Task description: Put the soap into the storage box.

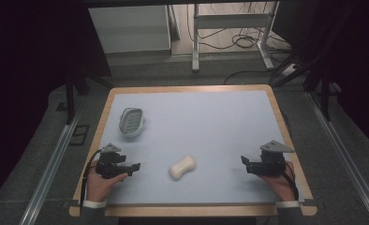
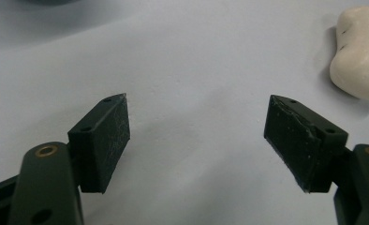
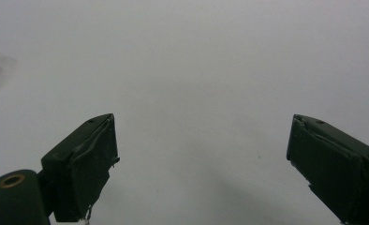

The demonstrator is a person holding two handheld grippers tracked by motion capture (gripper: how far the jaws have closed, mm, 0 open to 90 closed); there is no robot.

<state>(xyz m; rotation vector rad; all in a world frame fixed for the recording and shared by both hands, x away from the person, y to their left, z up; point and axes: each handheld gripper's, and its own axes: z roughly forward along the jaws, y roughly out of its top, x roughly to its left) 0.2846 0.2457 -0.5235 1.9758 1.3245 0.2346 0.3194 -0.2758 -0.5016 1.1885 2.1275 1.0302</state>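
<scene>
I hold both tools low over the mat (image 1: pixel 210 122), jaws spread wide with nothing between them. My left gripper (image 1: pixel 135 167) sits at eight o'clock on the table, my right gripper (image 1: pixel 244 162) at four. The soap (image 1: pixel 182 168) lies between them toward six, nearer my left; in the left gripper view it sits at two o'clock (image 2: pixel 358 54). The dish (image 1: pixel 131 122) waits at ten. I judge the soap slippery and rounded: a squeeze off its middle could squirt it away across the mat.

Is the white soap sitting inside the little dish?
No, the soap lies on the bare mat, well apart from the dish farther back on the left.
</scene>
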